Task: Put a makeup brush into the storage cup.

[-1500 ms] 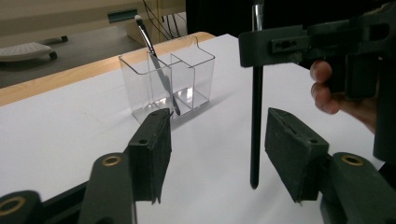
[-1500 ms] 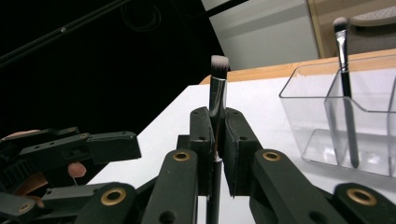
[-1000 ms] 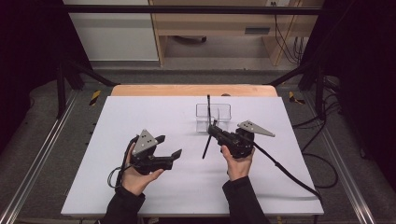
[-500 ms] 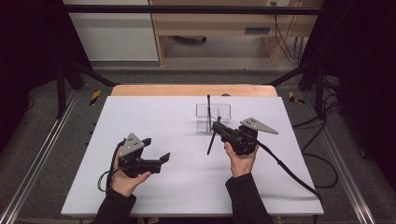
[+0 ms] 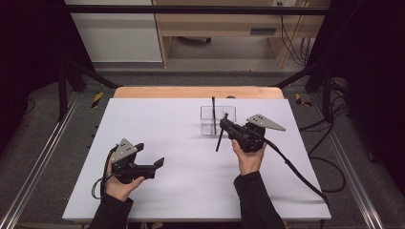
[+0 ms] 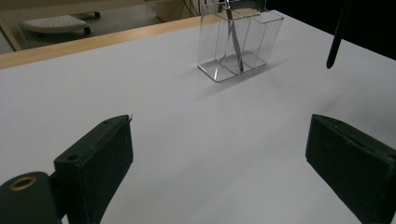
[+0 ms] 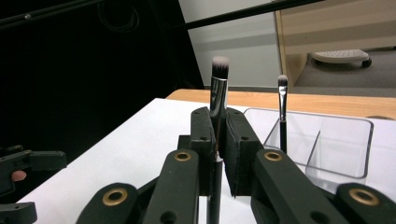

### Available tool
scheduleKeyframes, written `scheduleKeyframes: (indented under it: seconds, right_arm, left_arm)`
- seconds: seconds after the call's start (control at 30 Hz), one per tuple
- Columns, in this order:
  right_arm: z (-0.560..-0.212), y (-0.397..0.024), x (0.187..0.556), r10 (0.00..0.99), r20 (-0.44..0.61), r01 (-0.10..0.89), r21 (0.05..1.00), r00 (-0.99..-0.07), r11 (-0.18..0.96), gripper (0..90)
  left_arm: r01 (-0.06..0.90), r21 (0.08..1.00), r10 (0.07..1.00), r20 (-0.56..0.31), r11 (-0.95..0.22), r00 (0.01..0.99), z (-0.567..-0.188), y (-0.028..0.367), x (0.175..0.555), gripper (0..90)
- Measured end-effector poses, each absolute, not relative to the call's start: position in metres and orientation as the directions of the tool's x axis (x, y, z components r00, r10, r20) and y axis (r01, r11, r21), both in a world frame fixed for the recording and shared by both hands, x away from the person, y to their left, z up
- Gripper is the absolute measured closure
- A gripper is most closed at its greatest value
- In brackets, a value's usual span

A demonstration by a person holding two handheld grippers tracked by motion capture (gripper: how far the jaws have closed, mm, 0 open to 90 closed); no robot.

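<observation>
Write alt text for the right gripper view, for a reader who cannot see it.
The right hand-held gripper is shut on the handle of a makeup brush, whose white-tipped bristles point up. Just behind it on the white table, a clear divided organizer holds a thinner brush standing upright.

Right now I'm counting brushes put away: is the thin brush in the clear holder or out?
In. The thin brush stands upright inside the clear holder, tip up.

surface: white table (image 5: 181, 143) | on it: clear divided holder (image 5: 210, 125), far right of centre
</observation>
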State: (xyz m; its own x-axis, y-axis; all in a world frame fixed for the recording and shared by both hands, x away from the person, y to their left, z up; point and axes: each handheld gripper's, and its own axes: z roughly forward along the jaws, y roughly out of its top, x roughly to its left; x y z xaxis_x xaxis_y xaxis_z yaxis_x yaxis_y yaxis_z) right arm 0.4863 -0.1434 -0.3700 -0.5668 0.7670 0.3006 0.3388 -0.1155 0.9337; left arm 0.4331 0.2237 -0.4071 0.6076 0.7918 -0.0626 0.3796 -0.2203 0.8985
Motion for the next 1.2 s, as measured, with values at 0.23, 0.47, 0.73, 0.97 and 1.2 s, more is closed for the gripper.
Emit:
scheduleKeyframes:
  seconds: [0.23, 0.47, 0.73, 0.97, 1.2]
  right_arm:
    - [-0.362, -0.144, 0.493, 0.777, 0.282, 0.323, 0.940, -0.563, -0.107, 83.7]
    - [-0.354, -0.144, 0.502, 0.788, 0.271, 0.309, 0.945, -0.553, -0.109, 83.7]
    - [-0.347, -0.141, 0.513, 0.798, 0.259, 0.298, 0.949, -0.544, -0.104, 83.6]
    - [-0.346, -0.141, 0.523, 0.809, 0.256, 0.293, 0.950, -0.529, -0.108, 83.6]
    - [-0.340, -0.140, 0.535, 0.823, 0.240, 0.285, 0.953, -0.515, -0.100, 83.7]
  left_arm:
    - [0.381, 0.897, 0.799, -0.056, -0.223, 0.599, -0.408, 0.231, 0.432, 6.2]
    - [0.380, 0.894, 0.805, -0.036, -0.239, 0.592, -0.409, 0.235, 0.431, 5.7]
    - [0.379, 0.891, 0.815, -0.018, -0.250, 0.579, -0.409, 0.238, 0.432, 5.7]
    - [0.383, 0.891, 0.821, -0.022, -0.242, 0.570, -0.410, 0.240, 0.433, 5.7]
    - [0.382, 0.892, 0.821, -0.023, -0.240, 0.570, -0.409, 0.240, 0.434, 5.7]
